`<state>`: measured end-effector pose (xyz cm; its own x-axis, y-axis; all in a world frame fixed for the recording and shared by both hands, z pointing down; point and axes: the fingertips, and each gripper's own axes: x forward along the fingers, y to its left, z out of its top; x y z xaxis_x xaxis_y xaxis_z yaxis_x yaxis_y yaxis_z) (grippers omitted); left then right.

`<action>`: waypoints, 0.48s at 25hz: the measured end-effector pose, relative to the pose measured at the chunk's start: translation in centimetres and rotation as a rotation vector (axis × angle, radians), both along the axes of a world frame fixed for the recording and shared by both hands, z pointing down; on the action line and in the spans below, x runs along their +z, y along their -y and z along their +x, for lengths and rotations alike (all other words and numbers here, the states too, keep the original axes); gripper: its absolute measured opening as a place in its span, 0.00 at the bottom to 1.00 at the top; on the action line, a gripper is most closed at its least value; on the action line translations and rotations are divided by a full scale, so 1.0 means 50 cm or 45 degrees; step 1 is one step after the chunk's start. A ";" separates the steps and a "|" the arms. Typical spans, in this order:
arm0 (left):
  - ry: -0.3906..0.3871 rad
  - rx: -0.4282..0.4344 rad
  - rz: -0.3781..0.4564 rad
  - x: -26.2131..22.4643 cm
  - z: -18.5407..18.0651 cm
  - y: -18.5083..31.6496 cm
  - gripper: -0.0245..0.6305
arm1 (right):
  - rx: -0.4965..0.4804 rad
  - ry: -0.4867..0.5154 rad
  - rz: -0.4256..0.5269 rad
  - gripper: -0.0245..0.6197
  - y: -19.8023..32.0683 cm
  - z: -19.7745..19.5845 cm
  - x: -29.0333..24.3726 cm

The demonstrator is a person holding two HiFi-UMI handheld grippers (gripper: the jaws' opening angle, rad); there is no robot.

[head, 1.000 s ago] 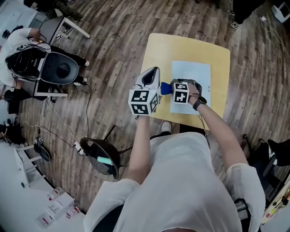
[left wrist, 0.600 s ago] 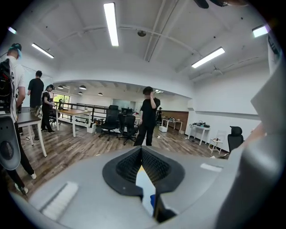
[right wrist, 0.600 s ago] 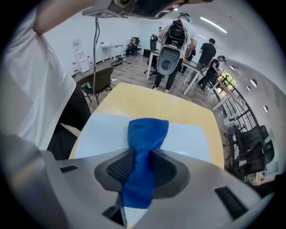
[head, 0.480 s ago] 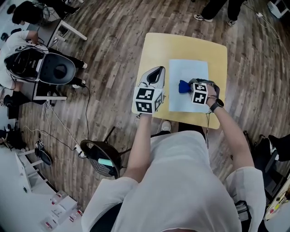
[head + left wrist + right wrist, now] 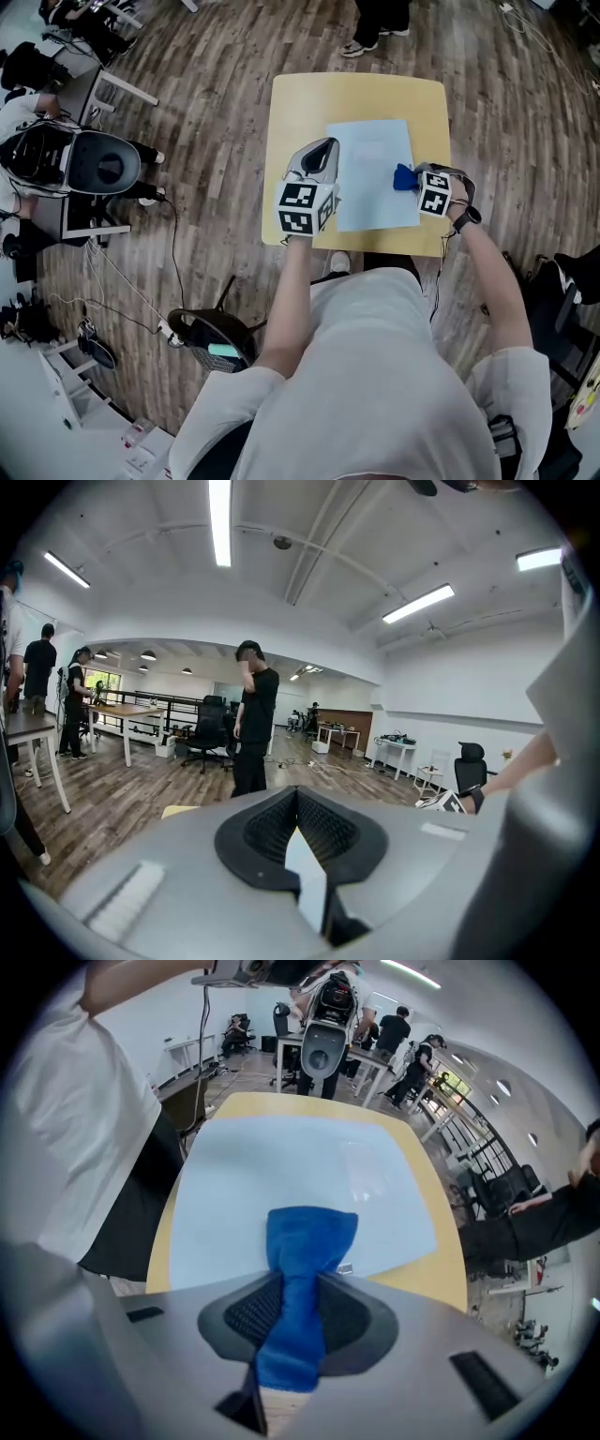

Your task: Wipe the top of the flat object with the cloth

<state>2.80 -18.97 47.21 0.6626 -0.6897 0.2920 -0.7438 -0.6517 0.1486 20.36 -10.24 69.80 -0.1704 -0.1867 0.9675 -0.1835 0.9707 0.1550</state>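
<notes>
Wiping looks to be mid-job, as far as can be judged. The blue cloth [image 5: 305,1269] is clamped tight in the right gripper [image 5: 302,1312], and its loose end is laid on the pale blue sheet [image 5: 373,173], close to the sheet's right edge and a bit toward the near side. No dirt or wet streak can be made out on the sheet, so how much has been covered can't really be told. At a guess, the whole stretch from the cloth over to the left edge is left to be gone over. The sheet is laid flat on the yellow table [image 5: 356,94], with its long side running away from the person and skewed just slightly. The cloth is bunched into a narrow strip along the jaws, and its free end is pointed across the sheet toward the left. The left gripper [image 5: 317,159] isn't being used for anything. It's held over the table just beside the sheet's left edge, aimed out into the room, with its jaws closed together and nothing caught between them.
</notes>
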 end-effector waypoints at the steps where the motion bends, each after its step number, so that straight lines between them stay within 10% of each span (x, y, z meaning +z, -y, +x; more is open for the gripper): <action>1: -0.001 0.002 0.000 0.000 0.002 -0.001 0.05 | 0.005 -0.006 0.005 0.22 -0.001 0.003 0.003; 12: -0.022 -0.115 -0.001 -0.007 -0.077 0.005 0.05 | -0.165 0.191 0.022 0.22 -0.020 -0.242 -0.053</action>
<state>-1.03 -19.20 46.86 0.6028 -0.7464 0.2820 -0.7968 -0.5820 0.1625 8.24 -9.24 67.15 -0.3365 -0.1704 0.9261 -0.0792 0.9851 0.1524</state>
